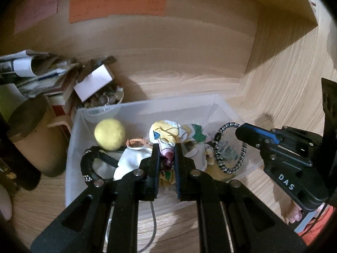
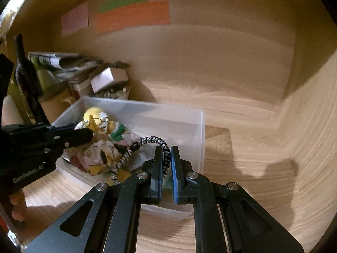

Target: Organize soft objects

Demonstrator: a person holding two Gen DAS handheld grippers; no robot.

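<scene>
A clear plastic bin (image 1: 147,107) (image 2: 189,118) stands on the wooden desk. My left gripper (image 1: 166,147) is shut on a patterned yellow, white and green cloth (image 1: 166,132) (image 2: 101,145) and holds it over the bin. My right gripper (image 2: 166,149) is shut on a black-and-white braided cord loop (image 2: 147,141) (image 1: 229,147) over the bin's right side. In the bin lie a yellow ball (image 1: 109,133), a black ring (image 1: 88,164), white cloth (image 1: 130,160) and a small orange piece (image 1: 135,142).
At the back left are stacked papers (image 1: 31,67), a white box (image 1: 92,82) over a bowl of small items (image 1: 105,101), a brown cylinder (image 1: 31,135) and a dark bottle (image 2: 23,73). Coloured notes (image 2: 130,14) hang on the back wall. A side wall (image 2: 316,126) rises on the right.
</scene>
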